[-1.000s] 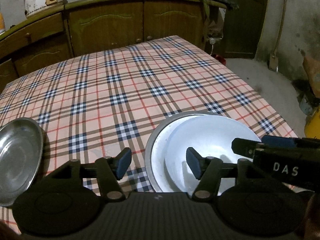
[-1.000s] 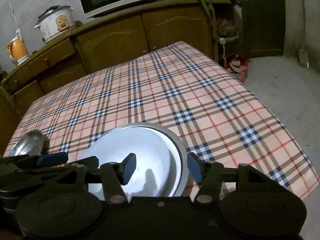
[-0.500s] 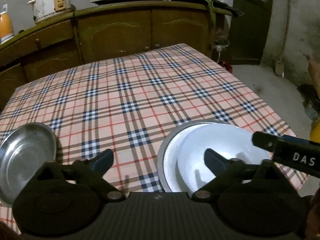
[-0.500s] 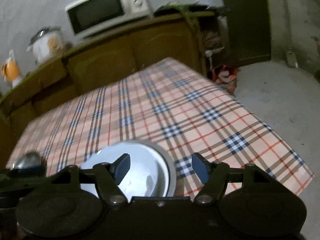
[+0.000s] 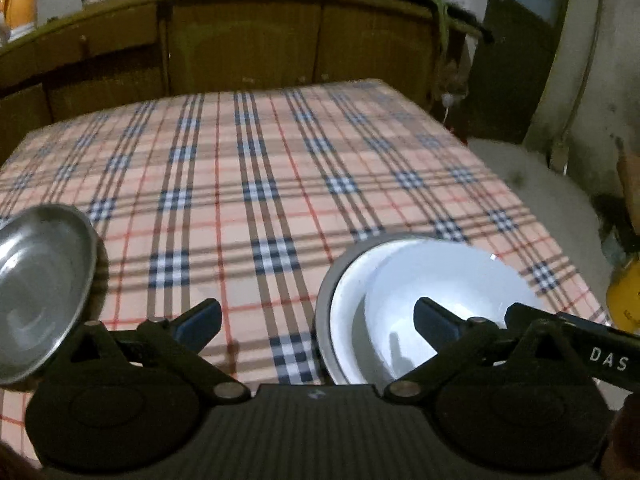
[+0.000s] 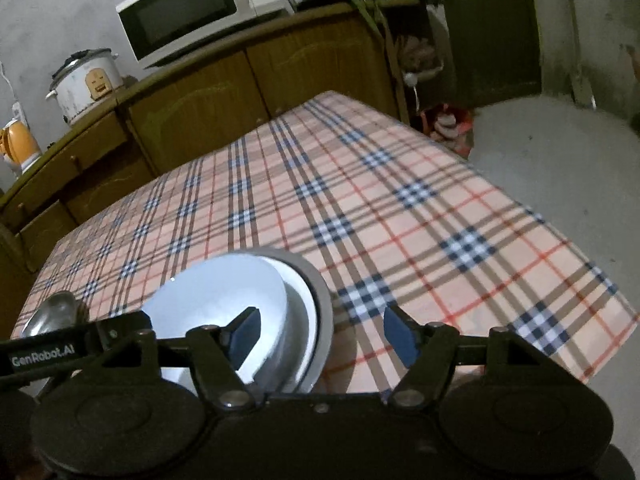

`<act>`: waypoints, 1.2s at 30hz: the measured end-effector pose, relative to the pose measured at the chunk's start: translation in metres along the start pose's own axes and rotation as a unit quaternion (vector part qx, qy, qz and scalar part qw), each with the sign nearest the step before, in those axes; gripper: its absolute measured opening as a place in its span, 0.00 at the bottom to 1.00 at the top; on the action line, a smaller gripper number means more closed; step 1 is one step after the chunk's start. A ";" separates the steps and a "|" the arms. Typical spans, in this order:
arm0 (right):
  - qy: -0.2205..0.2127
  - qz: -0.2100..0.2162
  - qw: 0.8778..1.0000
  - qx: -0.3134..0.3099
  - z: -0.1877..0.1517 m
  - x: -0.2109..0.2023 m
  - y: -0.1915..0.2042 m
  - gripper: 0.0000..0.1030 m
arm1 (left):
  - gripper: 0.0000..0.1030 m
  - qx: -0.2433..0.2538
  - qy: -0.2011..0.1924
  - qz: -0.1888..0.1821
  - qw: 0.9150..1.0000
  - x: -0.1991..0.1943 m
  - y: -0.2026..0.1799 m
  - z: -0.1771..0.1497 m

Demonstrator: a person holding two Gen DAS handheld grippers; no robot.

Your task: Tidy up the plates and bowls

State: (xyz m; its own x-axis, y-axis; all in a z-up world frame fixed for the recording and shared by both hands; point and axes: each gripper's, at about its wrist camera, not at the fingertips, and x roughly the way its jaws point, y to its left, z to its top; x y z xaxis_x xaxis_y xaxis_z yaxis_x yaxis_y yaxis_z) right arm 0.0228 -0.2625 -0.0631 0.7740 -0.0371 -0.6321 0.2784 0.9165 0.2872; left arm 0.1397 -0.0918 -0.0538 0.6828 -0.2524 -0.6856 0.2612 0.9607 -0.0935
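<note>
A stack sits near the front edge of the checked tablecloth (image 5: 260,184): a white bowl (image 5: 440,288) inside a wider white dish (image 5: 348,308), on a grey metal plate (image 5: 323,304). A separate steel plate (image 5: 40,280) lies at the left edge. My left gripper (image 5: 316,316) hovers just before the stack's left rim, its jaws opening wide with nothing gripped. The right view shows the same white bowl (image 6: 224,300) and metal plate (image 6: 322,300). My right gripper (image 6: 322,332) stands open over the stack's right rim, its pads clear of it. The steel plate (image 6: 52,312) lies far left.
Brown cabinets (image 6: 312,64) run behind the table, carrying a microwave (image 6: 200,16), a rice cooker (image 6: 86,80) and an orange kettle (image 6: 18,144). A dark door (image 5: 516,52) and grey floor (image 6: 560,160) lie to the right. The table's right edge (image 6: 580,248) drops off close by.
The left jaws have spread from half open to wide. The right jaws have widened a little. Both cameras have rolled slightly; the stack and the steel plate have stayed put.
</note>
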 end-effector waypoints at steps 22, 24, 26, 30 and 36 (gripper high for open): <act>0.056 0.050 0.997 0.020 -0.002 0.042 -0.007 0.78 | 1.00 0.033 0.049 -0.050 0.997 0.050 -0.002 -0.001; 0.064 0.056 0.996 0.027 0.000 0.046 -0.009 0.78 | 1.00 0.027 0.048 -0.062 0.997 0.055 0.001 0.000; 0.069 0.068 0.995 0.032 0.000 0.050 -0.011 0.78 | 0.99 0.008 0.054 -0.085 0.995 0.062 0.006 0.002; 0.069 0.092 0.992 0.045 0.001 0.054 -0.014 0.69 | 0.88 -0.004 0.047 -0.118 0.992 0.067 0.006 0.002; 0.070 0.111 0.989 0.066 0.001 0.057 -0.011 0.50 | 0.67 -0.007 0.036 -0.135 0.990 0.064 -0.004 0.002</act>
State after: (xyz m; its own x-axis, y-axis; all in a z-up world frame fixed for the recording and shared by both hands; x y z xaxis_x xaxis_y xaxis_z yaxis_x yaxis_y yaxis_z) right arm 0.0641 -0.2755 -0.1012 0.7405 0.2233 -0.6338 0.1896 0.8354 0.5159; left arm 0.1833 -0.1117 -0.0960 0.5385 -0.4913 -0.6846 0.4174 0.8613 -0.2898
